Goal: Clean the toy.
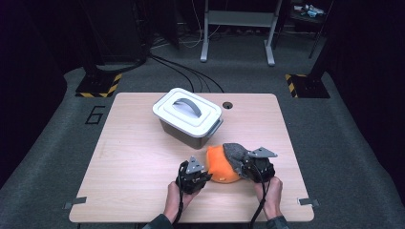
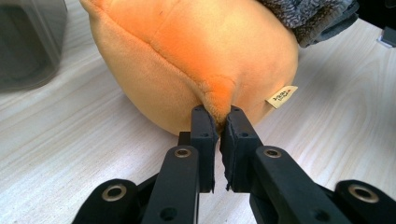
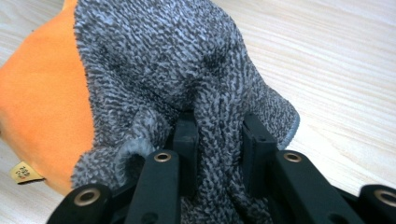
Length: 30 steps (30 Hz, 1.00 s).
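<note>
An orange plush ball [image 1: 220, 165] lies on the wooden table [image 1: 138, 157] near the front, partly covered by a grey knitted cloth [image 1: 235, 153]. My left gripper [image 1: 200, 174] is at the ball's left side; in the left gripper view it [image 2: 217, 114] is shut on a pinch of the orange plush [image 2: 196, 51], near a small sewn label [image 2: 281, 96]. My right gripper [image 1: 246, 167] is at the ball's right side; in the right gripper view it [image 3: 219, 123] is shut on a fold of the grey cloth [image 3: 187, 65] that drapes over the orange plush [image 3: 42, 107].
A grey plastic box with a white lid and handle [image 1: 187, 114] stands just behind the ball, its wall [image 2: 28, 42] close on the left in the left gripper view. A cable hole [image 1: 227, 105] sits near the table's back edge.
</note>
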Tool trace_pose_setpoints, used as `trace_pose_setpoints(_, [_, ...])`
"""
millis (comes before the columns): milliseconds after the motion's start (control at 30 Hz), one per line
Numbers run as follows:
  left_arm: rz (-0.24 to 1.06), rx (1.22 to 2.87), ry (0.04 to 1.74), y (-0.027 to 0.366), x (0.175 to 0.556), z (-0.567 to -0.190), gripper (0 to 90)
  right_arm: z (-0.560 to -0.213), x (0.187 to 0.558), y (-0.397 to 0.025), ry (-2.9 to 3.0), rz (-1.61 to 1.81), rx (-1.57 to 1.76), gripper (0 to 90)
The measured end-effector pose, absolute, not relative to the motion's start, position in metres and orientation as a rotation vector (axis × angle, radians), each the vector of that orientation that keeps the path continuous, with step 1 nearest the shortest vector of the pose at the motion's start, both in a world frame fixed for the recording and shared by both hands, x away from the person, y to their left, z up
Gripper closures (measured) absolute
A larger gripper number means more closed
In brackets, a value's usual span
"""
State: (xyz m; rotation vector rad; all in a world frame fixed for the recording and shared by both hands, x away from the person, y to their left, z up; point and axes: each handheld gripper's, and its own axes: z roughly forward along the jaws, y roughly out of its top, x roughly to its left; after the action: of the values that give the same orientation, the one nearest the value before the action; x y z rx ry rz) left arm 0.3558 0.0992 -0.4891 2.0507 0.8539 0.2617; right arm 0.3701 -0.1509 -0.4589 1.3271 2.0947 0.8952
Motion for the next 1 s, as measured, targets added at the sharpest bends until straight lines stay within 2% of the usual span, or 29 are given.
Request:
trace_pose_setpoints(33, [0.257,2.048,0.859,0.099,0.356,-0.488,83.5,-0.458,0.369,-0.150,2.100,0.886,1.312,71.2])
trace_pose_setpoints(100, [0.235,2.037,0.845,0.100,0.356,-0.485,75.2,-0.455,0.368,-0.148,2.105,0.881,1.287,71.2])
trace_pose_setpoints(200, [0.234,1.995,0.837,0.103,0.357,-0.474,52.5,-0.451,0.366,-0.146,2.096,0.890,1.294,71.2])
trace_pose_setpoints(267, [0.262,1.988,0.830,0.100,0.359,-0.466,50.0,-0.450,0.364,-0.144,2.107,0.874,1.271,71.2])
trace_pose_setpoints(333, [0.279,2.017,0.822,0.094,0.363,-0.463,54.0,-0.449,0.363,-0.141,2.104,0.883,1.269,71.2])
trace_pose_setpoints(433, [0.309,2.069,0.833,0.086,0.368,-0.467,65.3,-0.448,0.363,-0.138,2.106,0.871,1.262,71.1])
trace_pose_setpoints(667, [0.301,2.070,0.857,0.090,0.372,-0.475,67.5,-0.425,0.355,-0.126,2.111,0.991,1.186,71.0])
trace_pose_setpoints(800, [0.293,2.062,0.865,0.092,0.374,-0.478,68.8,-0.435,0.365,-0.113,2.159,0.924,1.188,71.2])
trace_pose_setpoints(1000, [0.284,2.052,0.863,0.090,0.375,-0.479,69.7,-0.443,0.371,-0.130,2.132,0.927,1.261,71.2])
